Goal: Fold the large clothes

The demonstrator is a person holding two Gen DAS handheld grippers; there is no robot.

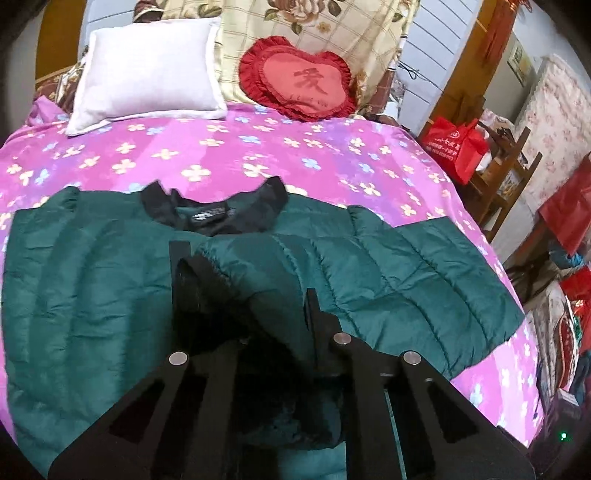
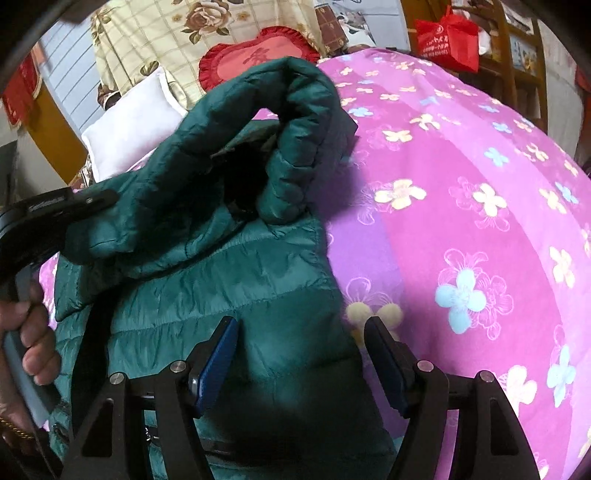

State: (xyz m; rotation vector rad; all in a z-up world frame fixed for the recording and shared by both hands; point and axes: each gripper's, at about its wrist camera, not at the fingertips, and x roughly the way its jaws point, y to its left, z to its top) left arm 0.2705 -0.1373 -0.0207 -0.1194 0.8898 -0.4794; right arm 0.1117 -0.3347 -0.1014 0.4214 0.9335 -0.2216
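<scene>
A dark green puffer jacket with a black collar lies spread on the pink flowered bed cover. My left gripper is shut on one sleeve near its black cuff, and the sleeve is bunched between the fingers. In the right wrist view that sleeve arches up off the jacket body, with the left gripper clamped on it and a hand on its handle. My right gripper stands open low over the jacket's right edge. Its blue pads are apart from the fabric.
A white pillow, a red heart cushion and a floral pillow lie at the head of the bed. To the right of the bed stand a wooden chair with a red bag and more red bags.
</scene>
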